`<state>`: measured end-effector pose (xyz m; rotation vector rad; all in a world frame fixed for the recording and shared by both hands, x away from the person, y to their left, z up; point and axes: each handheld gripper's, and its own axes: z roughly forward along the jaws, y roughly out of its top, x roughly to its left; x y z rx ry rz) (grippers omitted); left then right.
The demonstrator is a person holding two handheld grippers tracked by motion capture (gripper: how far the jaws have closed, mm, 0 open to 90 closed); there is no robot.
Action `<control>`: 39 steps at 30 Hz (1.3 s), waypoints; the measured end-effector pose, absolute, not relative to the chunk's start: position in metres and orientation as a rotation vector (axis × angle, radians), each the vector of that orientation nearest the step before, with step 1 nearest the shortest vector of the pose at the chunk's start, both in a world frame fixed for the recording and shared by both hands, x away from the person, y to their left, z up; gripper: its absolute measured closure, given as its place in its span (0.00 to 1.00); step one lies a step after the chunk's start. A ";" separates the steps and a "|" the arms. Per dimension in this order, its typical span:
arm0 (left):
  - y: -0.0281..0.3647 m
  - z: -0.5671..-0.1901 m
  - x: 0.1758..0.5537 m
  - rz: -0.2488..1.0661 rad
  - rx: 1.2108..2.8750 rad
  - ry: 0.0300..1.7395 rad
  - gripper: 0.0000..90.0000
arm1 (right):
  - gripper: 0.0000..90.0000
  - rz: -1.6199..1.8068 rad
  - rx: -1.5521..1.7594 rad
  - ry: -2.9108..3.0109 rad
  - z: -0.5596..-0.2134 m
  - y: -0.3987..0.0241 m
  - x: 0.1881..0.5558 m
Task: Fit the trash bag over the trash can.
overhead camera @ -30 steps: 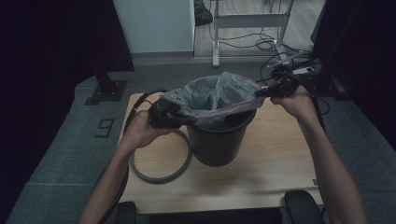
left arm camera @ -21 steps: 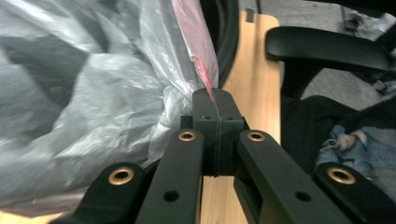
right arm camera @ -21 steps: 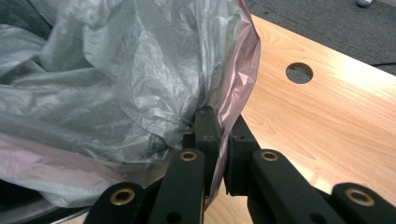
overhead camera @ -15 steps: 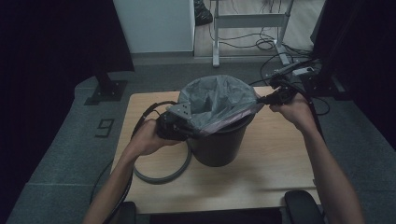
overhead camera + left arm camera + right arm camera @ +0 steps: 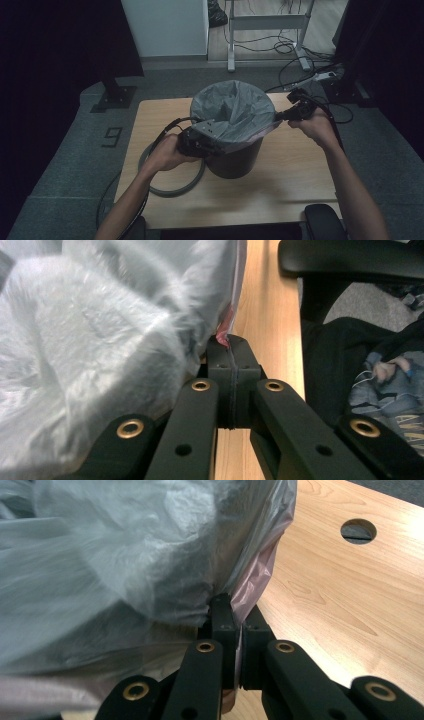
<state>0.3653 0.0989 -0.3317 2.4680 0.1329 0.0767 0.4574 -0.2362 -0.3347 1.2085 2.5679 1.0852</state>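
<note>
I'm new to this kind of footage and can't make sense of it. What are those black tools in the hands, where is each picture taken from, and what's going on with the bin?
A person sits at a wooden table and holds a hand-operated gripper in each hand; no robot arm is involved. The high view looks down from above the person. The other two pictures come from small cameras riding on the grippers, looking along their black fingers.

On the table stands a dark bin with a grey bag in it, and a grey ring lies beside it.

The left gripper is shut on the bag's edge, pinching it at the fingertips. The right gripper is shut on the opposite edge. Together they stretch the bag's mouth across the bin's rim, apparently to fit the bag over it.
</note>
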 end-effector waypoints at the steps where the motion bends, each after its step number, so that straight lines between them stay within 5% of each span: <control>1: 0.098 -0.333 0.365 0.080 2.480 0.135 1.00 | 0.97 1.062 1.209 2.566 -0.337 -0.236 0.458; 12: 0.115 -0.350 0.373 0.025 2.492 0.204 0.98 | 0.97 0.990 1.258 2.568 -0.367 -0.232 0.470; 14: 0.120 -0.346 0.371 0.013 2.462 0.198 0.78 | 0.92 0.978 1.242 2.573 -0.366 -0.230 0.470; 20: 0.147 -0.328 0.364 0.029 2.387 0.191 0.48 | 0.62 1.014 1.216 2.548 -0.348 -0.243 0.466; 33: 0.205 -0.351 0.376 0.173 2.313 0.501 0.17 | 0.18 1.032 1.045 2.520 -0.285 -0.253 0.458; 39: 0.221 -0.390 0.387 0.297 2.297 0.682 0.00 | 0.16 1.093 0.895 2.555 -0.266 -0.227 0.456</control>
